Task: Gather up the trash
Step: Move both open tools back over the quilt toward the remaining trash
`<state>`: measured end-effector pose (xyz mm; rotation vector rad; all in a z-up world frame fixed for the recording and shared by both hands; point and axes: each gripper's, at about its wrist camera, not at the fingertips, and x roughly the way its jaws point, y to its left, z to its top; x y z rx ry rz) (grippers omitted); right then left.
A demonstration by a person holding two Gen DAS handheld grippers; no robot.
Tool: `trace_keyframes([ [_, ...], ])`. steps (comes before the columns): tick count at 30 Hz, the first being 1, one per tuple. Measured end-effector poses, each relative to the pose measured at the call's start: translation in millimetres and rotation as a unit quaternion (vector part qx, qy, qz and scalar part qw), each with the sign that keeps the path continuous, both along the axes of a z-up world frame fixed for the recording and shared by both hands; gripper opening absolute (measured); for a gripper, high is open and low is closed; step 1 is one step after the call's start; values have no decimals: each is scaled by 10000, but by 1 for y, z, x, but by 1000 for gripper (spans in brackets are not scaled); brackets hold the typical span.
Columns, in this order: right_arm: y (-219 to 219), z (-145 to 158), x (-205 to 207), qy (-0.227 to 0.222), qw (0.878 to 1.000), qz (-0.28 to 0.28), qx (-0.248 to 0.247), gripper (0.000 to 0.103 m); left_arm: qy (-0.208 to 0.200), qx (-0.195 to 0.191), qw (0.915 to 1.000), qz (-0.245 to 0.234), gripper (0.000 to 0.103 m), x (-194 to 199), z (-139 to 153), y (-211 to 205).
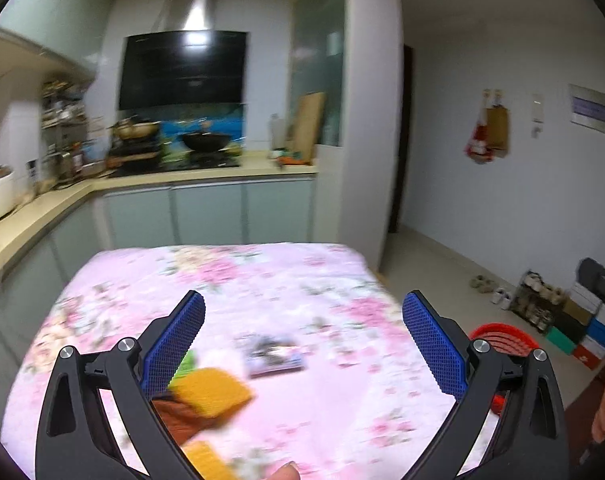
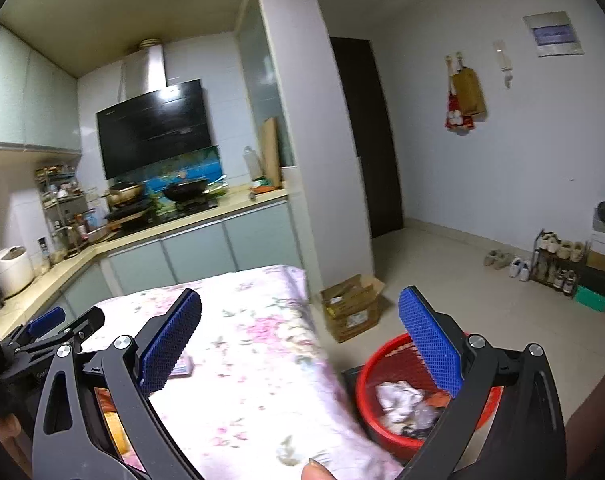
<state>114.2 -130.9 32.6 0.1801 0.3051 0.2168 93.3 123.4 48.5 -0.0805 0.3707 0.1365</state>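
A table under a pink floral cloth [image 1: 286, 280] holds trash: an orange and brown snack wrapper [image 1: 210, 394] with a green piece behind it, and a dark printed packet [image 1: 274, 356] near the middle. My left gripper [image 1: 302, 340] hovers open above the cloth, nothing between its blue pads. In the right wrist view my right gripper [image 2: 298, 340] is open and empty over the table's right edge. A red bin [image 2: 386, 404] on the floor beside the table holds crumpled white paper [image 2: 398, 394] and other scraps. The left gripper [image 2: 46, 324] shows at the left there.
A cardboard box [image 2: 352, 308] stands on the floor past the bin. A kitchen counter [image 1: 206, 176] with pans runs behind the table. A shoe rack [image 2: 558, 264] and stacked boxes line the right wall. A fingertip [image 1: 284, 472] shows at the bottom edge.
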Motion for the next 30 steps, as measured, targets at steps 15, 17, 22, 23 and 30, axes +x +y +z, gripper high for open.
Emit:
trace_keyframes([
  [15, 74, -12, 13, 572, 9935, 880, -445, 96, 998, -622, 9789, 1672, 96, -22, -43, 189],
  [17, 83, -18, 18, 697, 9913, 991, -510, 96, 1209, -820, 9744, 1712, 95, -20, -58, 202],
  [22, 108, -28, 31, 941, 9867, 1172, -619, 96, 1701, -1390, 9639, 1502, 83, -7, -100, 215],
  [23, 112, -29, 33, 970, 9861, 1189, -637, 96, 1792, -1472, 9628, 1384, 77, -2, -106, 214],
  [30, 129, -46, 57, 1328, 9802, 1322, -639, 96, 2194, -1538, 9594, 887, 53, 18, -139, 197],
])
